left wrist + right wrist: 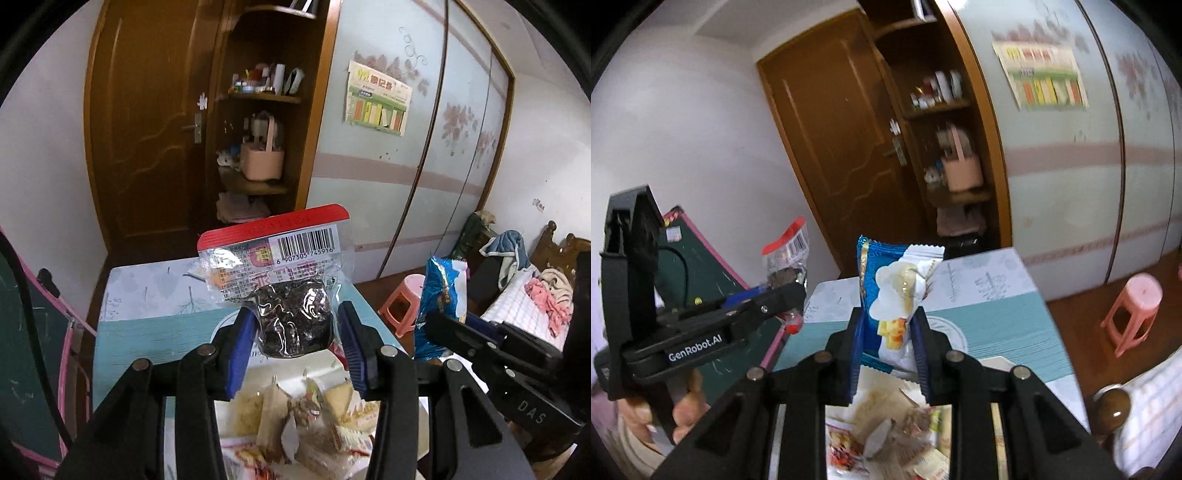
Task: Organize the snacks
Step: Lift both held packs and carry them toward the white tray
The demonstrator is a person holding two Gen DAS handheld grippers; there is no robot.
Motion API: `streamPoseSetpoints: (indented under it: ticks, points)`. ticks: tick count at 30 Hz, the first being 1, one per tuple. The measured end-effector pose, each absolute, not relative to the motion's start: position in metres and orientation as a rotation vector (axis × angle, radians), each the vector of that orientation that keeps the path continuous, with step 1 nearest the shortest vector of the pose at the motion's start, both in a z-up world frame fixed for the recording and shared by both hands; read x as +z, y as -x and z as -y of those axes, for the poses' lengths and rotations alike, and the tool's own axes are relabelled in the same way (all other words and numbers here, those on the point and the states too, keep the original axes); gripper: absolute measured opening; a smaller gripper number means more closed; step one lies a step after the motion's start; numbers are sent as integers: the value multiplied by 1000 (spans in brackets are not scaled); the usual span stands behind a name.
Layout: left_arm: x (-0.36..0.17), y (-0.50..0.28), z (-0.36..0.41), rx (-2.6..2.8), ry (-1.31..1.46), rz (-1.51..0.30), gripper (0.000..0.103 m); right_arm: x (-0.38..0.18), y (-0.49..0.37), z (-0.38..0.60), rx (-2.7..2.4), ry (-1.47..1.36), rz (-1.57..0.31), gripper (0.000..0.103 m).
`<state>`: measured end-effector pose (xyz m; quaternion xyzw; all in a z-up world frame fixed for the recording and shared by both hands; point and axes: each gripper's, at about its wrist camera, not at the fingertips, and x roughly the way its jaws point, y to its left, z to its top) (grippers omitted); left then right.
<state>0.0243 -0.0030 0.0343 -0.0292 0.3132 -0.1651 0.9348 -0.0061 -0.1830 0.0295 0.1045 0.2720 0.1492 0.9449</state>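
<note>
My left gripper [297,328] is shut on a clear snack packet with a red top strip, a barcode and a dark filling [291,295], held up in the air. My right gripper [886,336] is shut on a blue and white snack packet [895,295], also raised. Each gripper shows in the other's view: the right gripper [448,325] with the blue packet [439,295] at the right, the left gripper [792,291] with the red-topped packet [786,251] at the left. Below both lies a heap of wrapped snacks [306,417], also seen in the right wrist view [886,424].
The snacks lie on a table with a teal and white cloth [155,325]. A green chalkboard with a pink frame [713,288] leans at the left. A pink stool [1134,314] stands on the floor, a bed [524,306] at the right. Behind are a brown door [147,129] and shelves [262,155].
</note>
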Motion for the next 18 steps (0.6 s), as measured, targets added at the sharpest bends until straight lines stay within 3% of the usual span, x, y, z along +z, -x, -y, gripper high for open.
streamPoseSetpoints:
  ticks: [8, 18]
  points:
    - [-1, 14, 14, -322, 36, -716, 44, 7, 47, 175, 276, -125, -565, 25]
    - [-51, 14, 30, -266, -23, -820, 44, -45, 46, 180, 245, -108, -719, 26]
